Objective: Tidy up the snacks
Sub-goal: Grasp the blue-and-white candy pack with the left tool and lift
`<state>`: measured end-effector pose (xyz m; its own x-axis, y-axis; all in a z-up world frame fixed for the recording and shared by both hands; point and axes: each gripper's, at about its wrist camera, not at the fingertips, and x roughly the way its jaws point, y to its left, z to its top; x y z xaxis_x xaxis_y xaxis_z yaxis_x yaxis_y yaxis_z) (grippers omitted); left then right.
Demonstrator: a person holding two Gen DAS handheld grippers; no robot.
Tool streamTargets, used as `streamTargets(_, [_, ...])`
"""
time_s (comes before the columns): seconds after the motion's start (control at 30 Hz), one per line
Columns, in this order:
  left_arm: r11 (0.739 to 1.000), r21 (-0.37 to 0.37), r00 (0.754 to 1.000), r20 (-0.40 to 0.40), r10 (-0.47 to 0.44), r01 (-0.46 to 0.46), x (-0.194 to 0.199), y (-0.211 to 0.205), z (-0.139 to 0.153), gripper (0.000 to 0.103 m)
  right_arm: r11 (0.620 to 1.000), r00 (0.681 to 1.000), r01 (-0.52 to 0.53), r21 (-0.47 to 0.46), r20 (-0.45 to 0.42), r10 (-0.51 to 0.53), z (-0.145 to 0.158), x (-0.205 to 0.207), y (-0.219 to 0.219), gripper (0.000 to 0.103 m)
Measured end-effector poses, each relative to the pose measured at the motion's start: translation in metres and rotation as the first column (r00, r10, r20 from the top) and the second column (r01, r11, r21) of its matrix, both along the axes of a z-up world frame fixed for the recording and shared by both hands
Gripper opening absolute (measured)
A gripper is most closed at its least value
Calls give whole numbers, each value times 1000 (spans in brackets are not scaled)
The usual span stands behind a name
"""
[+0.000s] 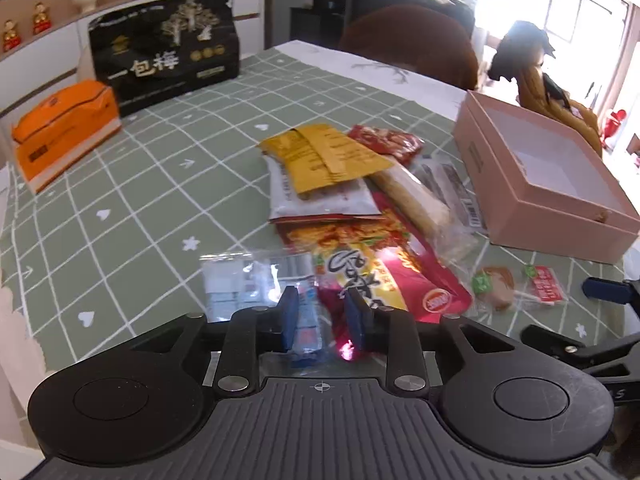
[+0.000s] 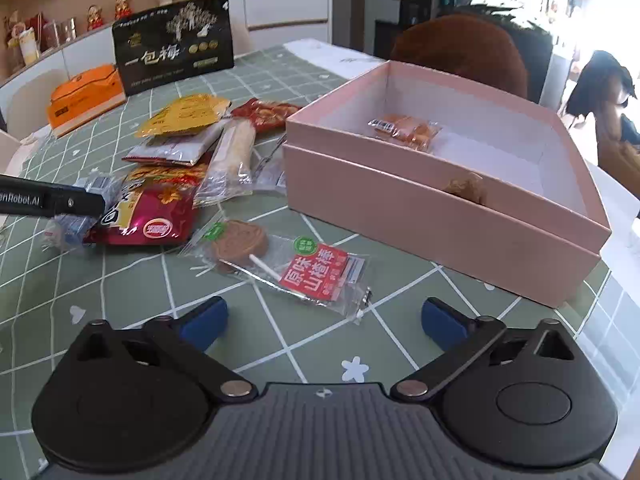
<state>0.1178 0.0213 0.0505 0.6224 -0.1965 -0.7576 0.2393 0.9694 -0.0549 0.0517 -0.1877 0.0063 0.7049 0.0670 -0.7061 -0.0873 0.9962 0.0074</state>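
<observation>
The heap of snacks in the middle of the green checked tablecloth (image 2: 120,300) overlaps so much that the lower wrappers are half buried under a yellow foil packet (image 1: 320,156). The print on the red and magenta crisp bag (image 1: 384,276) is partly covered. The near end of a clear packet with blue and white contents (image 1: 240,284) disappears behind the left gripper (image 1: 322,316), which tilts down over it. Its blue pads stand slightly apart with that end between them, not visibly squeezing. The right gripper (image 2: 324,320) hangs tilted over bare cloth near the front edge, spread wide and empty, just short of a clear-wrapped brown lollipop (image 2: 240,246). Toward the right edge sits the open pink cardboard box (image 2: 440,216), holding one clear-wrapped orange snack (image 2: 404,130). A brown lump (image 2: 466,188) by its near wall is too hidden to identify.
</observation>
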Motion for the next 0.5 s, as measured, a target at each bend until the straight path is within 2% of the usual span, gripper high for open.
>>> streamTargets(0.13, [1000,-28,1000,-15,-15,14,0,8,0,32,1000,1000,0,2,10,0,0,-1,0,103])
streamTargets(0.17, [1000,-1,1000,-3,1,-1,-2,11,1,33,1000,1000,0,2,11,0,0,-1,0,103])
streamTargets(0.23, [993,104,998,36,45,-48,-6,13,-2,34,1000,1000,0,2,12,0,0,-1,0,103])
streamTargets(0.27, [993,106,998,51,48,-53,-7,15,-4,37,1000,1000,0,3,13,0,0,-1,0,103])
streamTargets(0.37, [1000,7,1000,11,23,-23,-4,23,-4,39,1000,1000,2,3,17,-2,-1,-2,0,103])
streamTargets(0.43, [1000,-19,1000,-3,-21,21,-2,20,-4,51,1000,1000,2,3,17,-3,-1,-2,0,103])
streamTargets(0.5, [998,-2,998,1,-66,66,-3,14,-5,67,1000,1000,2,3,18,-2,-1,-2,0,103])
